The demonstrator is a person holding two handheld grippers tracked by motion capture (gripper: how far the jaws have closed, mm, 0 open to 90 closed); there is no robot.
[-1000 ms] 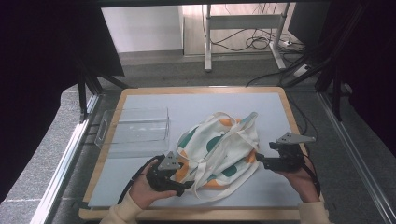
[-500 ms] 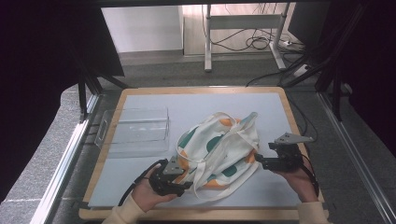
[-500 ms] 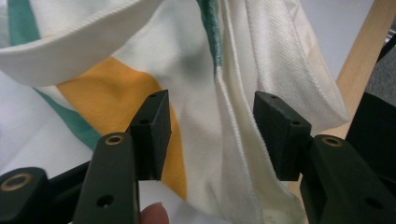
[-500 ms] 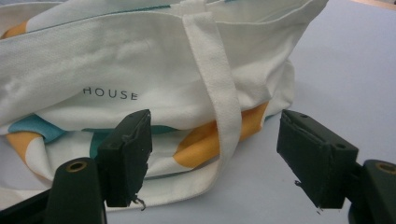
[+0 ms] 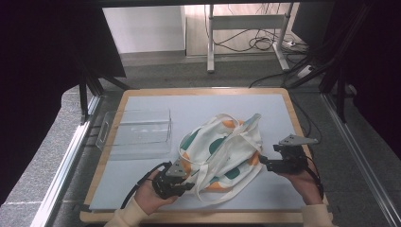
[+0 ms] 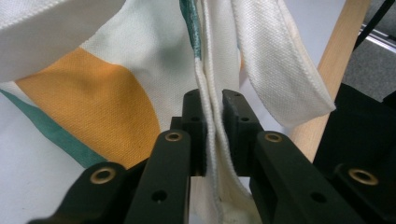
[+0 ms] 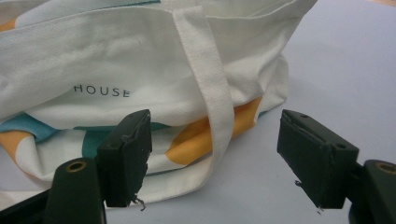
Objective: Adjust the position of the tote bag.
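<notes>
We take the tote bag (image 5: 222, 151) as our landmark. It is a cream cloth bag with orange and green patches, and it lies flat and a little crumpled near the middle of the grey surface (image 5: 265, 106), which has a wooden border.

The left claw (image 5: 187, 182) is at the near-left corner of the bag. Its jaws have just been closing, and in the left gripper view the left claw (image 6: 212, 135) presses a stitched cream edge of the bag (image 6: 116, 93) between its two black pads. We see only a narrow gap, and the cloth seam fills it.

The right claw (image 5: 262, 163) is at the right side of the bag, just beside its edge. In the right gripper view the right claw (image 7: 215, 154) has its jaws wide apart and holds nothing. One strap (image 7: 210, 84) of the bag (image 7: 93, 60) hangs down between the jaws, but the pads do not touch it. The word HOUSE is printed on this side of the bag.

A clear plastic box (image 5: 137, 132) stands to the left of the bag, a bit apart from it.
</notes>
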